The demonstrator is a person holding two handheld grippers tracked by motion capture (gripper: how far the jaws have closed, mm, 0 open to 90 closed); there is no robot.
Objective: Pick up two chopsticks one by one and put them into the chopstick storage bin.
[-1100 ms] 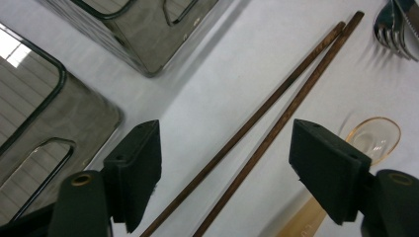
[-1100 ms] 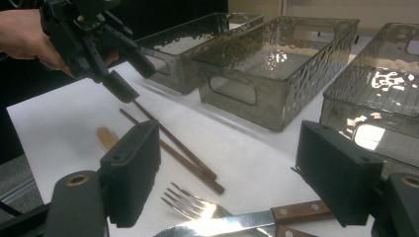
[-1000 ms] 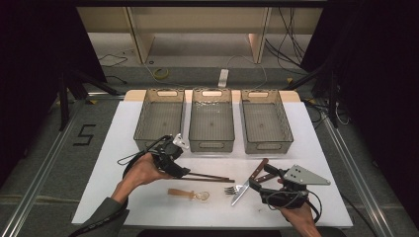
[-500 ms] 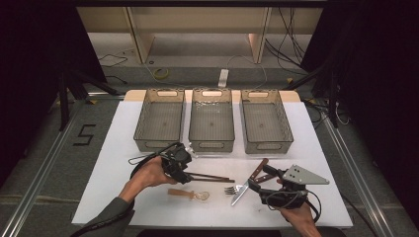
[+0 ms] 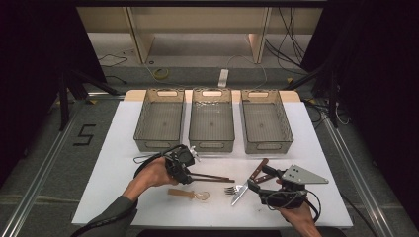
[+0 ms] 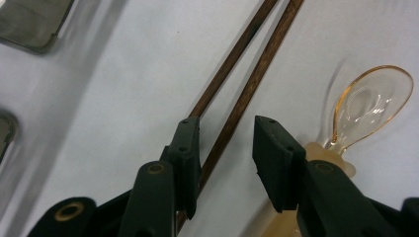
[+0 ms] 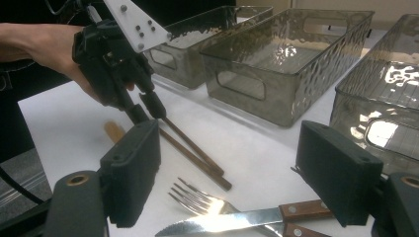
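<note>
Chopsticks (image 6: 237, 79) lie between the left tongs (image 6: 225, 148), just narrowing (not yet pinching); right tongs (image 7: 232, 173) gape wide.

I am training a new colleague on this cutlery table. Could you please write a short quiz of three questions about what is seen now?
1. How many bins stand in the row at the far side of the table?
2. True or false: the left gripper is at the chopsticks.
3. Which item lies beside the chopsticks, nearer to the person: A) the spoon, B) a cup, C) a plate?

Key
1. Three.
2. True: its jaws have just been closing, one stick lies between them, and they do not pinch it yet.
3. A. The fork and the knife lie before the open right gripper.
</note>
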